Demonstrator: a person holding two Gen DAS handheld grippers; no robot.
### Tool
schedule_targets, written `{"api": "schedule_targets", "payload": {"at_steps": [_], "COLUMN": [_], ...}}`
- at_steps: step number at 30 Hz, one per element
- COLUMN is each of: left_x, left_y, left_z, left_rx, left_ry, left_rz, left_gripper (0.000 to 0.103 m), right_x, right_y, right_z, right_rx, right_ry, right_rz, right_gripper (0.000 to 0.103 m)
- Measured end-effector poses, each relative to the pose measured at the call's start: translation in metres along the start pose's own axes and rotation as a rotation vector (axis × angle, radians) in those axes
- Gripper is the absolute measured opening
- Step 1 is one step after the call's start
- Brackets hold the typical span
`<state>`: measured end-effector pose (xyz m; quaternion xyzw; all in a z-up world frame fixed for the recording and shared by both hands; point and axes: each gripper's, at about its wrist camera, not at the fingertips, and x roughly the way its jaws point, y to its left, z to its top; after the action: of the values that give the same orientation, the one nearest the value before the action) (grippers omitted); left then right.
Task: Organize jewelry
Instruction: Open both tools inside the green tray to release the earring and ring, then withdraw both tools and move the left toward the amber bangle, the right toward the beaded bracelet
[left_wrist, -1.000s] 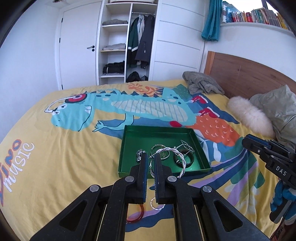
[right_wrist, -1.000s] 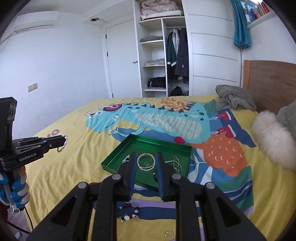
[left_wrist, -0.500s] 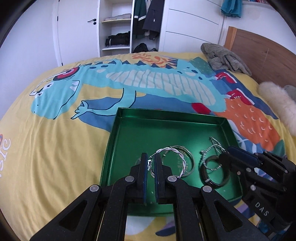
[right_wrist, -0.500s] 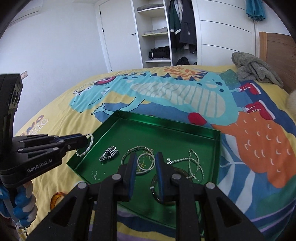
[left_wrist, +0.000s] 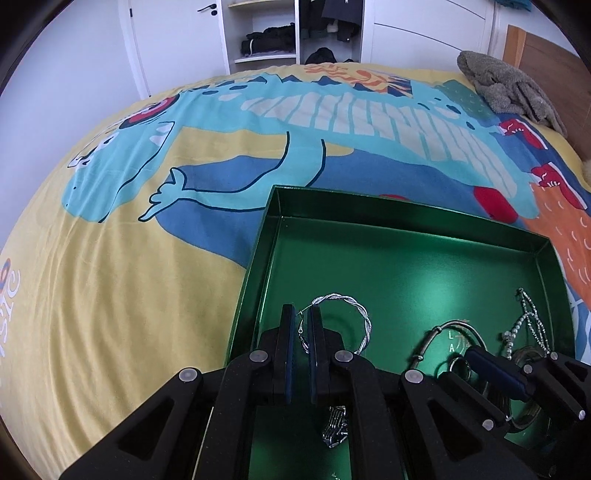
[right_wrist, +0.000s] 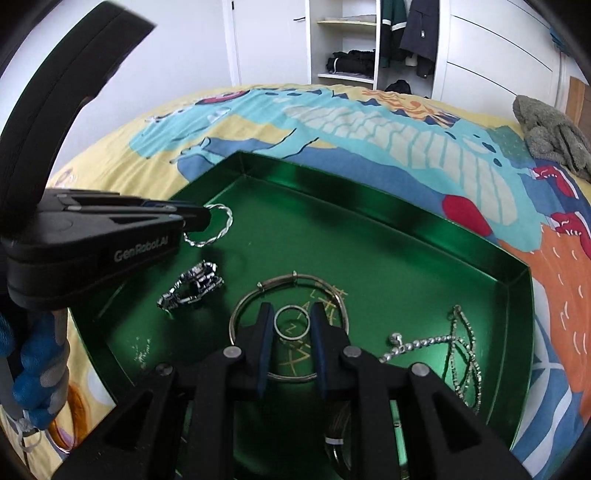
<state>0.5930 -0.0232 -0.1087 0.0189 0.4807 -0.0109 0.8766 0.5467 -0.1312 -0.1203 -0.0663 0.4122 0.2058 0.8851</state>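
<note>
Silver twisted hoop (left_wrist: 345, 320) pinched at its near-left edge between the nearly closed jaws of the left gripper (left_wrist: 300, 325), hanging over the left part of the green tray (left_wrist: 406, 225). Right gripper (right_wrist: 291, 325) grips a small plain ring (right_wrist: 291, 322) across its width, over a thin bangle (right_wrist: 258, 295) in the tray. Dark chain bracelet (right_wrist: 194, 284) lies left of the bangle, beaded chain (right_wrist: 439, 341) right; tray sits on a yellow dinosaur bedspread (left_wrist: 122, 266).

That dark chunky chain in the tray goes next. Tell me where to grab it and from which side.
Grip the dark chain at its thick bunched middle, coming straight down from above with the jaws across its narrow width. It lies flat on the green tray floor, stretched diagonally, offering no raised edge. The left gripper holds the twisted hoop, the right gripper a small ring.
</note>
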Motion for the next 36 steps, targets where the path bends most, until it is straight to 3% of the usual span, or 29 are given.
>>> {"api": "schedule_targets", "payload": {"at_steps": [5,11,16,23,36], "left_x": [0.008,0.006,-0.021,-0.115,-0.263], "left_y": [0.000,0.004,0.007,0.022,0.057], "left_z": [-0.001,-0.001,-0.001,-0.004,-0.102], "left_rx": [-0.013,-0.035,-0.040,-0.038,-0.023], "left_ry": [0.006,0.010,-0.031,-0.142,-0.223], "left_rz": [0.009,-0.008,-0.051,-0.053,-0.027], "left_gripper": [0.006,0.007,0.016,0.034,0.035], "right_x": [0.002,0.000,-0.016,-0.099,-0.269], "right_y": [0.006,0.004,0.000,-0.006,0.032], "right_z": [-0.002,-0.004,0.000,0.004,-0.061], "right_rx": [-0.053,-0.025,0.000,0.063,0.087], "right_ry": [0.021,0.021,0.004,-0.110,-0.223], "right_rz": [-0.020,-0.018,-0.018,-0.039,-0.043], "right_gripper": [0.019,0.020,0.030,0.031,0.031]}}
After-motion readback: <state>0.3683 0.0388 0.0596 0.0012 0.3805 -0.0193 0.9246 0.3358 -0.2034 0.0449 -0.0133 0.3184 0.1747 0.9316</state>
